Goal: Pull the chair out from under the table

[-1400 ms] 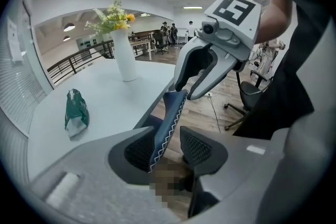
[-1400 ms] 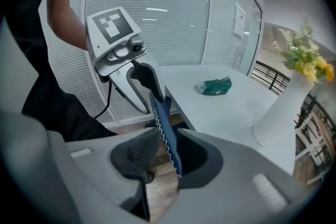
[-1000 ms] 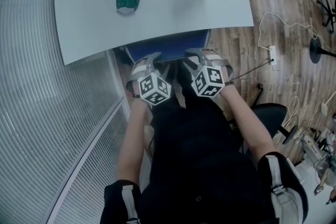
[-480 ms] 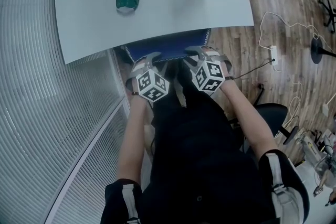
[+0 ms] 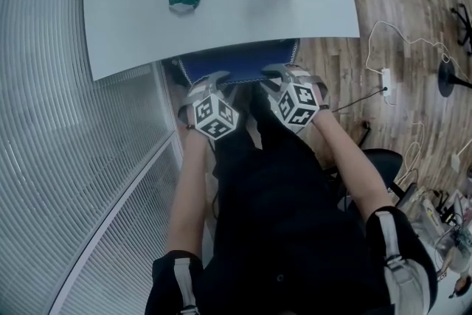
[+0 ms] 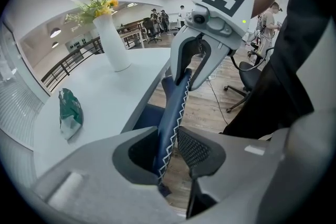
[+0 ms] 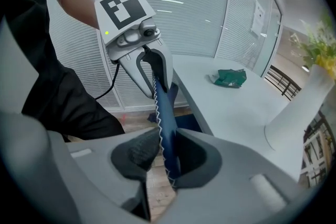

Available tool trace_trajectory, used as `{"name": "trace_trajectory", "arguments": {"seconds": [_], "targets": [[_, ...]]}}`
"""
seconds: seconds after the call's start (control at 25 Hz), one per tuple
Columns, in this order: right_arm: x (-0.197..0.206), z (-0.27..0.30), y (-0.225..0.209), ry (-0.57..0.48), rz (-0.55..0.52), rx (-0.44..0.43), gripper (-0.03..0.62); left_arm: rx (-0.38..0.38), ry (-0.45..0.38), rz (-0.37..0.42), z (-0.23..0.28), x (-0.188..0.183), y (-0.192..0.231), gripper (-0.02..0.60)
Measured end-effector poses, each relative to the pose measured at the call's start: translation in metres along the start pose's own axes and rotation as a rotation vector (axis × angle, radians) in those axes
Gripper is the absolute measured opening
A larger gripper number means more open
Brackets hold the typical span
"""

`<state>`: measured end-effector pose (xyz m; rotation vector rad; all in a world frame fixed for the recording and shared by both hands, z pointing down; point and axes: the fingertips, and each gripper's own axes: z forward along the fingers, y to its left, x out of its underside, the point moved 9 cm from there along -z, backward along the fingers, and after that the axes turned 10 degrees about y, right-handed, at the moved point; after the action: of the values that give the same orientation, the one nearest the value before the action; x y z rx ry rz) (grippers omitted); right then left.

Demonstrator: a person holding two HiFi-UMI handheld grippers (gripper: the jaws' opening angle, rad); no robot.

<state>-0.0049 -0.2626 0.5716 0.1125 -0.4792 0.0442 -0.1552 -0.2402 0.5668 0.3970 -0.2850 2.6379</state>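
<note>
1. Head view: left gripper point(image 5: 215, 79) and right gripper point(image 5: 279, 74) fingers are closing on the padded blue chair backrest point(image 5: 237, 64), tucked beyond them under the worktop point(image 5: 221, 18).
2. Likely heavy, stiff-framed; grip top edge, pull evenly.

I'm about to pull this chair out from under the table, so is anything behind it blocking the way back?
The left gripper and right gripper are closing with the chair back between their jaws. Behind it stands your own body, so you'd need to step back; a black office chair sits to the right.
</note>
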Motion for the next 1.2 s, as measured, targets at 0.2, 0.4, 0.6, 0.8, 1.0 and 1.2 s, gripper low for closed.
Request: {"name": "trace_trajectory", "arguments": {"seconds": [0.2, 0.4, 0.6, 0.8, 1.0, 1.2], "targets": [[0.001, 0.0, 0.014, 0.01, 0.004, -0.034, 0.098, 0.018, 0.001, 0.0, -0.002, 0.007, -0.013, 0.123], [0.005, 0.003, 0.029, 0.017, 0.018, -0.058, 0.098, 0.035, -0.003, 0.01, -0.001, 0.014, -0.029, 0.12], [0.008, 0.005, 0.048, 0.035, 0.029, -0.053, 0.1, 0.045, -0.006, 0.013, 0.0, 0.022, -0.045, 0.118], [0.011, 0.011, 0.071, 0.059, 0.022, -0.031, 0.098, 0.051, -0.005, 0.018, 0.005, 0.034, -0.064, 0.117], [0.018, 0.017, 0.097, 0.073, 0.051, -0.051, 0.1, 0.082, -0.003, 0.046, 0.008, 0.046, -0.088, 0.109], [0.021, 0.021, 0.126, 0.098, 0.066, -0.056, 0.1, 0.098, 0.018, 0.071, 0.009, 0.058, -0.113, 0.106]]}}
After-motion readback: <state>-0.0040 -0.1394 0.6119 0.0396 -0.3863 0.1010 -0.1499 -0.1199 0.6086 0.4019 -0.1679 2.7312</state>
